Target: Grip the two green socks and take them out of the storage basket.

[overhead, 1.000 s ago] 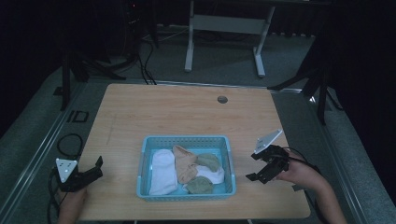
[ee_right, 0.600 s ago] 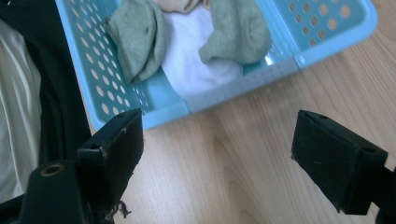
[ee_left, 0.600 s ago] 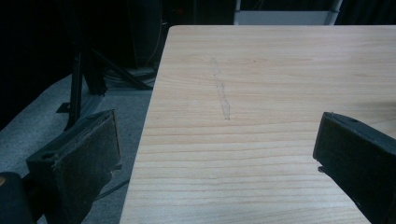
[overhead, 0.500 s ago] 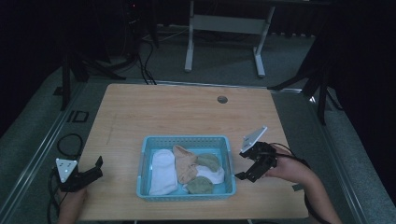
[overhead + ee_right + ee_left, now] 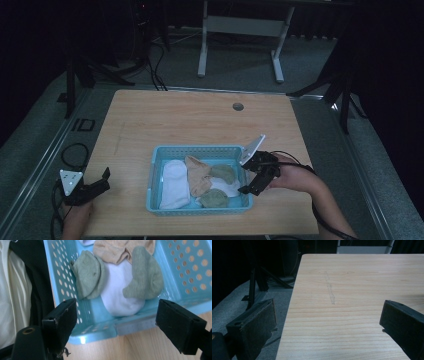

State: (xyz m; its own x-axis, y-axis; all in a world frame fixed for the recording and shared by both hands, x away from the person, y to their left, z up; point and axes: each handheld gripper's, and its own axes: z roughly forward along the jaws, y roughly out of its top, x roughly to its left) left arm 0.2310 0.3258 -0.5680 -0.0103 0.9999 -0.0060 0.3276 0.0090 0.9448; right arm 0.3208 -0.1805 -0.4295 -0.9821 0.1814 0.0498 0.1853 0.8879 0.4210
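A light blue perforated basket (image 5: 199,148) stands near the table's front middle. It holds a white sock (image 5: 175,184), a tan sock (image 5: 198,175) and two grey-green socks (image 5: 223,172) (image 5: 214,198). My right gripper (image 5: 248,179) hangs open at the basket's right rim. In the right gripper view its jaws (image 5: 117,315) straddle the basket's corner (image 5: 95,336). Just beyond lie two grey-green socks (image 5: 88,277) (image 5: 143,277) on another white sock (image 5: 120,295). My left gripper (image 5: 104,180) stands open at the table's front left edge, over bare wood (image 5: 327,315).
The wooden table (image 5: 200,120) has a small round hole (image 5: 238,106) near its far edge. A faint scratch (image 5: 330,291) marks the wood ahead of the left gripper. Cables and metal stand legs (image 5: 240,30) sit on the floor beyond the table.
My right gripper has moved left from the table's right side to the basket's right rim and now points down into it. The left gripper has stayed still.
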